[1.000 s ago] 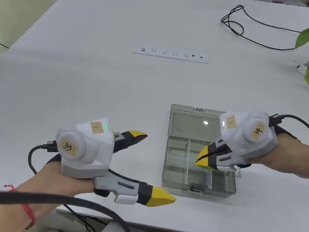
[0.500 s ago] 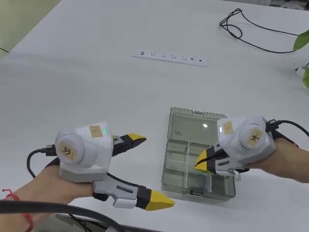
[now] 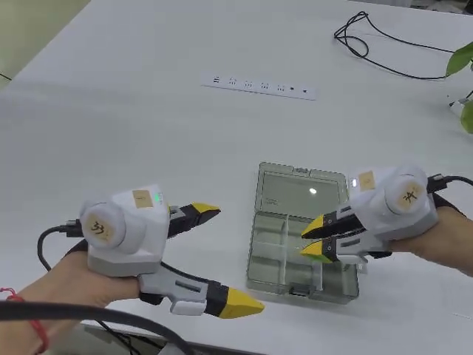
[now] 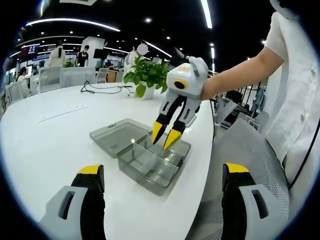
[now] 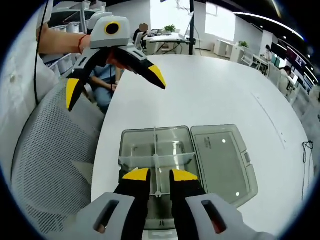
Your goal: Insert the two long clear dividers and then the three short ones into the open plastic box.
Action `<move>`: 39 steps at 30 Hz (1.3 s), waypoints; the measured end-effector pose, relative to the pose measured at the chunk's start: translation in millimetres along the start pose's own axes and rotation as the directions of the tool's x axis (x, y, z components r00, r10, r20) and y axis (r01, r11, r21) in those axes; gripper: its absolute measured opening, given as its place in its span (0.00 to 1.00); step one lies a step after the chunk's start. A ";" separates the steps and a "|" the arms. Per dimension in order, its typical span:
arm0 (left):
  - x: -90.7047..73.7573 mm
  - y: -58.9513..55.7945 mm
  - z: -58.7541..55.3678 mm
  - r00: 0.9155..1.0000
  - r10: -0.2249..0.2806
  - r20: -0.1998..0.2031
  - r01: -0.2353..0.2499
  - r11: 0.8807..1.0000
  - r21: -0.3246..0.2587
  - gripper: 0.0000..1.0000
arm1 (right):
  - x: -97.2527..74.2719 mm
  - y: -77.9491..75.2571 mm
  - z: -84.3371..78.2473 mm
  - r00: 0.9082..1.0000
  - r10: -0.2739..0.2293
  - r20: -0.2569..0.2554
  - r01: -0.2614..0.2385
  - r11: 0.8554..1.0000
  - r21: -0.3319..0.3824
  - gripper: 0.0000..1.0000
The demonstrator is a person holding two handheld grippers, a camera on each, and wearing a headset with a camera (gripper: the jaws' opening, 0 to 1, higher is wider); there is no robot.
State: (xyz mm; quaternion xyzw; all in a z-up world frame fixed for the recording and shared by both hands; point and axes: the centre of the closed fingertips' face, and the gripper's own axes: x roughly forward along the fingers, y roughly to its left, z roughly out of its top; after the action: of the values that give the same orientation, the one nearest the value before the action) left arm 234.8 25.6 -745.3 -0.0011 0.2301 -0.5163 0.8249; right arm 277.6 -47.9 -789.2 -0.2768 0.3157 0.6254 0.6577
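The open plastic box (image 3: pixel 267 255) is my reference point. It sits on the white table (image 3: pixel 148 111) with its lid (image 3: pixel 299 191) laid flat on the far side, and its front wall is near the table's near edge. Clear dividers (image 5: pixel 155 145) stand crosswise inside the box, though I cannot tell how many are seated. My right gripper (image 3: pixel 313 238) hovers just above the box's right half, jaws a narrow gap apart, with nothing visible between them. My left gripper (image 3: pixel 230 257) is left of the box and apart from it, jaws spread wide and empty. Hazard: the dividers are transparent and hard to locate, so a descent slightly off line may press a jaw tip onto a seated wall and bow it or spring it from its slots. Hazard: nothing braces the box, so side force from the right gripper may slide it toward the near edge.
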 end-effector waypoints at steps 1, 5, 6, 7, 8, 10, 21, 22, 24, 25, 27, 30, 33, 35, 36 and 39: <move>-0.1 0.1 0.1 1.000 0.001 0.001 -0.001 1.000 0.000 1.00 | -2.9 0.0 0.9 1.000 -0.004 0.007 0.004 1.000 0.005 0.18; -0.5 0.5 -0.2 1.000 0.003 0.000 -0.003 1.000 0.003 1.00 | -11.8 0.1 3.5 1.000 -0.014 0.028 0.013 1.000 0.023 0.21; -0.5 0.6 -0.5 1.000 0.003 -0.002 -0.003 1.000 0.003 1.00 | -13.9 -0.1 3.7 0.999 -0.018 0.032 0.017 1.000 0.024 0.21; -0.6 0.7 -1.0 1.000 0.003 -0.004 -0.003 1.000 0.003 1.00 | -15.9 -0.3 3.7 0.999 -0.020 0.034 0.019 1.000 0.025 0.22; -0.7 0.8 -1.3 1.000 0.002 -0.006 -0.002 1.000 0.005 1.00 | -19.1 -0.7 3.7 0.999 -0.025 0.039 0.024 0.999 0.029 0.23; -0.9 0.9 -1.2 1.000 0.003 -0.007 -0.003 1.000 0.007 1.00 | -24.5 -1.5 2.7 0.998 -0.033 0.047 0.031 0.999 0.036 0.26; -1.4 -0.2 0.4 1.000 0.005 -0.009 -0.005 1.000 0.012 1.00 | -51.6 -2.9 -10.9 0.996 -0.068 0.051 0.064 0.996 0.065 0.35; -1.4 -0.2 0.5 1.000 0.005 -0.008 -0.005 1.000 0.012 1.00 | -53.6 -3.0 -12.4 0.996 -0.070 0.050 0.066 0.995 0.071 0.36; -1.7 -0.3 0.8 1.000 0.006 -0.008 -0.006 1.000 0.012 1.00 | -58.2 -1.5 -14.4 0.996 -0.075 0.047 0.072 0.995 0.073 0.38; -1.8 -0.4 0.7 1.000 0.006 -0.009 -0.006 1.000 0.012 1.00 | -60.9 -0.3 -15.6 0.996 -0.078 0.044 0.074 0.994 0.079 0.38; -1.9 -0.8 0.8 1.000 0.005 -0.009 -0.005 1.000 0.012 1.00 | -64.1 1.2 -17.6 0.996 -0.080 0.043 0.076 0.994 0.082 0.41; -1.9 -0.9 0.4 1.000 0.003 -0.012 -0.003 1.000 0.014 1.00 | -70.3 4.0 -23.5 0.996 -0.083 0.032 0.080 0.993 0.085 0.43; -1.9 -0.6 1.5 1.000 0.004 -0.011 -0.004 1.000 0.014 1.00 | -75.8 5.4 -30.4 0.996 -0.084 0.022 0.082 0.992 0.091 0.44; -2.0 -0.4 2.3 1.000 0.005 -0.011 -0.005 1.000 0.018 1.00 | -79.7 6.7 -37.8 0.997 -0.083 0.009 0.082 0.992 0.094 0.46; -2.0 -0.5 2.8 1.000 0.005 -0.011 -0.004 1.000 0.018 1.00 | -82.2 7.4 -42.6 0.997 -0.082 0.002 0.081 0.992 0.097 0.47; -2.2 0.0 2.4 1.000 0.004 -0.014 -0.004 1.000 0.020 1.00 | -88.9 8.6 -55.7 0.996 -0.082 -0.023 0.084 0.991 0.100 0.50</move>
State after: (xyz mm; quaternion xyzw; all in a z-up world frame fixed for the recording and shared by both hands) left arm 234.9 26.9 -742.3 0.0112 0.2310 -0.5168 0.8243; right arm 263.5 -147.2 -757.4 -0.2619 0.3415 0.5780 0.6933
